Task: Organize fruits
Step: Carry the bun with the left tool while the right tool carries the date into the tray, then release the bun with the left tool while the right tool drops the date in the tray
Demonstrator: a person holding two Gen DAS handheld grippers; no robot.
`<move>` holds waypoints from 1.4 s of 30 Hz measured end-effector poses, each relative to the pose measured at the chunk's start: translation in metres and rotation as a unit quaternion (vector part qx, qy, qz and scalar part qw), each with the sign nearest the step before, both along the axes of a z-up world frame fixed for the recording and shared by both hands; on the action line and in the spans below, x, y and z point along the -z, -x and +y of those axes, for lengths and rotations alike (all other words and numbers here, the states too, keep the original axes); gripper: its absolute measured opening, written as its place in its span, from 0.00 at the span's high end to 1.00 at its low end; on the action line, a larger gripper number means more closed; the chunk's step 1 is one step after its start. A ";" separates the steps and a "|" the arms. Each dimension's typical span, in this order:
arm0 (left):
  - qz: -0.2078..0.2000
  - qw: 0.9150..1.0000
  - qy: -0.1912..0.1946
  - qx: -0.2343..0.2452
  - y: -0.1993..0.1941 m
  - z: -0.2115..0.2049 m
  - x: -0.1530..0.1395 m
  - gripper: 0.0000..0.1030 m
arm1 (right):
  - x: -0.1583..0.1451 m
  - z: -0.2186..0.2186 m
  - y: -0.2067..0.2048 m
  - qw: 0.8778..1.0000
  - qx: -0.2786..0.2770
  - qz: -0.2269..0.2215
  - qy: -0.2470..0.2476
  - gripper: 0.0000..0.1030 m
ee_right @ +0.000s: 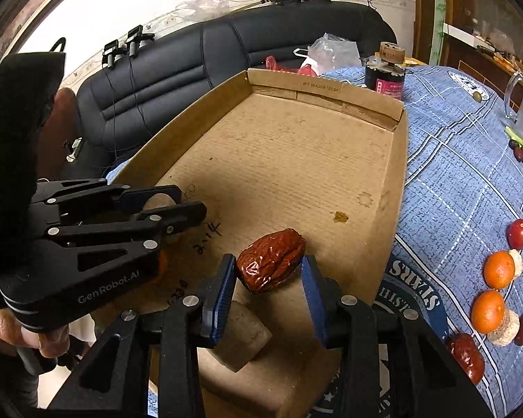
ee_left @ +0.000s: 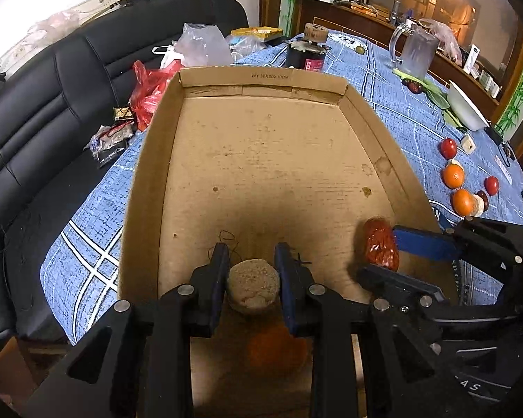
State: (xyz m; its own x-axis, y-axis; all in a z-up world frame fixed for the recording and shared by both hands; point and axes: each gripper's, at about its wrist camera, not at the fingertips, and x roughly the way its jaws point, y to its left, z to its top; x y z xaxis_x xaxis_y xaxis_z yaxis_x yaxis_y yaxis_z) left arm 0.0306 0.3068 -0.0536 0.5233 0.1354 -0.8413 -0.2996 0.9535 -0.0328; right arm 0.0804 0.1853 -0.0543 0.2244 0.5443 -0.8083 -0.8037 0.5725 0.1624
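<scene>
Both pairs of tongs hang nose-down over the near end of the cardboard tray [ee_left: 261, 76], each with a piece to set down. The left tongs [ee_left: 252, 261] are clamped on a pale, crumbly round cake [ee_left: 252, 287], pads tight against its sides. Just below them, half hidden and blurred, lies something orange [ee_left: 275, 348], likely a fruit already in the tray.

The right tongs [ee_right: 268, 271] have a wrinkled red date [ee_right: 270, 264] between them. The left pad touches it, but a sliver of space shows at the right pad, so I read them as slack rather than gripping; whether the date already rests on the cardboard I cannot tell for sure. A beige block [ee_right: 240, 334] sits just under the right tongs.

To do this step well, each piece should go low, to the tray floor, before the tongs part, so nothing rolls. The cake wants a spot beside the orange thing, not on top of it. The two tools are close, so they should lift away one at a time.

Well off to the right of the right tongs, on the blue-clothed tabletop [ee_right: 453, 160], more oranges [ee_right: 498, 268], red fruits [ee_right: 517, 233] and dates [ee_right: 467, 355] wait.
</scene>
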 end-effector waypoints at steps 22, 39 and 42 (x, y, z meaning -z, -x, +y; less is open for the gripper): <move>-0.021 0.999 -0.023 -0.022 0.021 -0.012 -0.020 0.46 | -0.037 -0.055 0.026 0.998 0.033 -0.013 -0.043 0.59; -0.063 0.997 -0.036 0.030 0.032 -0.073 -0.052 0.46 | -0.053 -0.177 0.029 0.987 0.146 -0.026 -0.064 0.58; -0.065 0.996 -0.030 0.044 0.031 -0.085 -0.054 0.46 | -0.050 -0.192 0.027 0.985 0.159 -0.024 -0.060 0.58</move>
State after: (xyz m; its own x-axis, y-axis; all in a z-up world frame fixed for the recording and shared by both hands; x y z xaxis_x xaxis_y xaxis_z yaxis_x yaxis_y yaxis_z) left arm 0.0000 0.2216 0.0006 0.6395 0.1319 -0.7574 -0.2110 0.9775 -0.0079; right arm 0.0535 -0.0063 -0.0039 0.4362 0.5318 -0.7259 -0.5951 0.7756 0.2106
